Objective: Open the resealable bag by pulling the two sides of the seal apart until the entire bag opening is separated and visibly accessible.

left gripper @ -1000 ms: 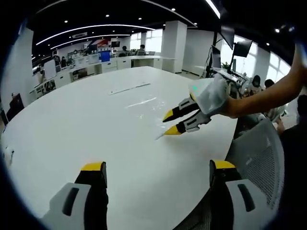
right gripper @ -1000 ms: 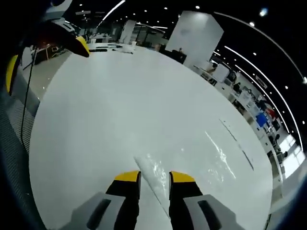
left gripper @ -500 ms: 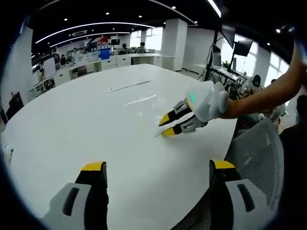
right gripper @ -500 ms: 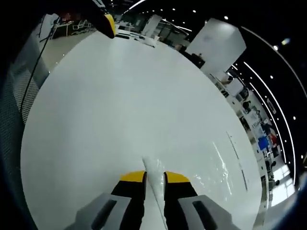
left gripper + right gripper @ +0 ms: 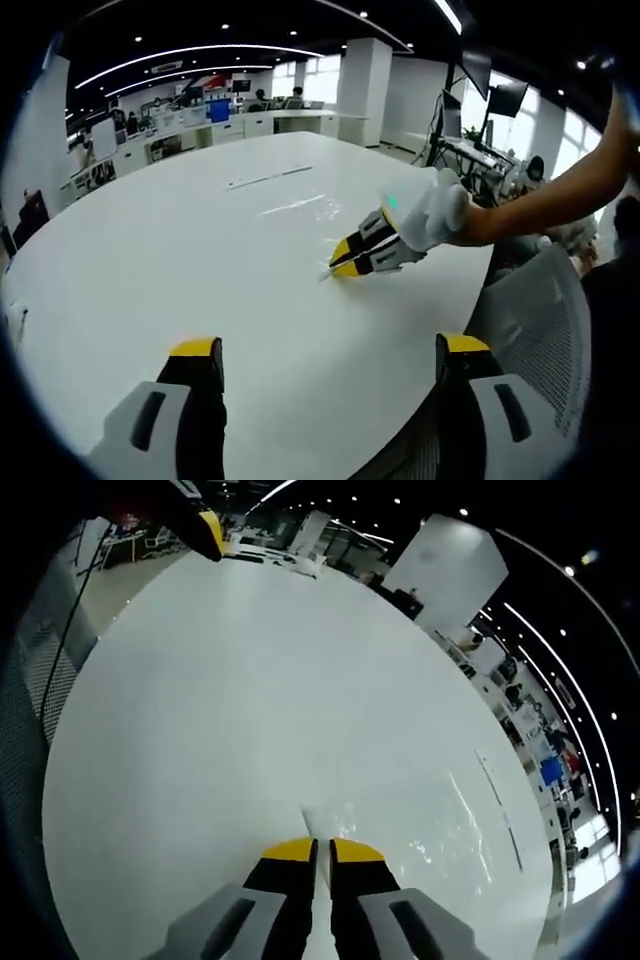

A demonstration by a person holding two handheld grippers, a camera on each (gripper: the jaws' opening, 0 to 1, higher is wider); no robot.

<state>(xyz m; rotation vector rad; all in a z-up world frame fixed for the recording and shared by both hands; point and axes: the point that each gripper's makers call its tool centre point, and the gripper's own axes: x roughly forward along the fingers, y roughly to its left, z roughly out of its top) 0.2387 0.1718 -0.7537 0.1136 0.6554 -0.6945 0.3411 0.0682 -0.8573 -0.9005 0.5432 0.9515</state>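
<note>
Right gripper (image 5: pixel 321 852) apparently pinches bag (image 5: pixel 325 820) on table (image 5: pixel 230 700).

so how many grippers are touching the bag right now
1: the right gripper is shut on the clear resealable bag at its near corner. The left gripper hangs open over the white table, off the bag.

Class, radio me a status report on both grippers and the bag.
Right gripper shut on clear bag corner. Left gripper open, off the bag. Bag flat on white table, seal unopened. Nothing in the way.

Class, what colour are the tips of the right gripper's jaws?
Yellow, on the right gripper, seen best in the right gripper view.
</note>
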